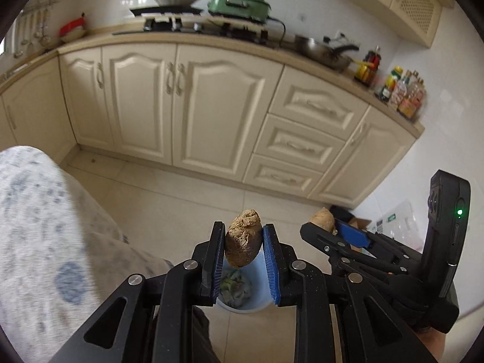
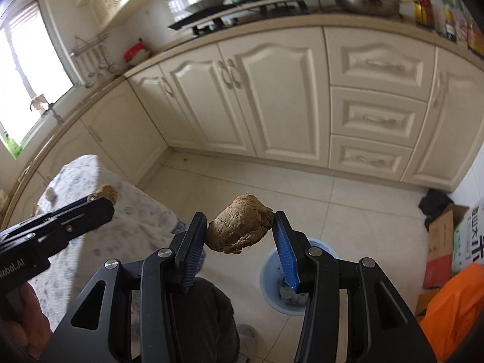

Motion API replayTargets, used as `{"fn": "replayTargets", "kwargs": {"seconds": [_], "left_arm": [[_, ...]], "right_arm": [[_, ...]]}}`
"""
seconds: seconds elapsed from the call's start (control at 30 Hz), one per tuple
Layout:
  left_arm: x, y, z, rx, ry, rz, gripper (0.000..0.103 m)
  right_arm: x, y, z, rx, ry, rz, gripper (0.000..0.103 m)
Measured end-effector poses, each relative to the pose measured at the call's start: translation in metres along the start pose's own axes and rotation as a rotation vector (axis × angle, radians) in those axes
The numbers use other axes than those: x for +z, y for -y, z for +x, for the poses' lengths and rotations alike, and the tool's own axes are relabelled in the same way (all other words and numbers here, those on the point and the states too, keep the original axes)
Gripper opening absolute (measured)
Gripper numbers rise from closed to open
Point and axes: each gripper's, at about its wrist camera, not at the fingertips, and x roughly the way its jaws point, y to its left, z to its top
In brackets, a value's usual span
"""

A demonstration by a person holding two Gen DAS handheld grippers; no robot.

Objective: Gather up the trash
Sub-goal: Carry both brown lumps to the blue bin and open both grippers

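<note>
My left gripper (image 1: 243, 231) is shut on a brown crumpled lump (image 1: 243, 243), held upright between its blue pads. Directly below it on the floor stands a light blue trash bin (image 1: 260, 295) with rubbish inside. My right gripper (image 2: 241, 221) is shut on a second, wider brown crumpled lump (image 2: 240, 227), held crosswise. The same blue bin (image 2: 272, 269) sits on the floor below and to the right of it. In the left wrist view the right gripper (image 1: 325, 225) shows at the right with its lump (image 1: 322, 219). The left gripper (image 2: 104, 198) shows at the left in the right wrist view.
Cream kitchen cabinets (image 1: 181, 106) run along the far wall under a counter with a stove (image 1: 199, 24), a wok (image 1: 323, 50) and bottles (image 1: 402, 90). A table with a patterned cloth (image 1: 39, 227) is at left. Cardboard boxes (image 2: 447, 236) and an orange bag (image 2: 453, 305) lie at right.
</note>
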Motion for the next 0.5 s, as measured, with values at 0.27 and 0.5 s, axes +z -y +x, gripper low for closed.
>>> {"fn": "replayTargets", "kwargs": {"seconds": [0.27,0.5], "left_arm": [[0.025,0.004,0.093,-0.022,-0.149,-0.002,0.021],[0.048,0.003,0.167,-0.023,-0.227,-0.003,0.023]], "right_arm": [[-0.008,0.046,0.032,-0.039,-0.070,0.079,0.046],[-0.012,0.077,0.051,-0.057,-0.101,0.162,0.050]]}}
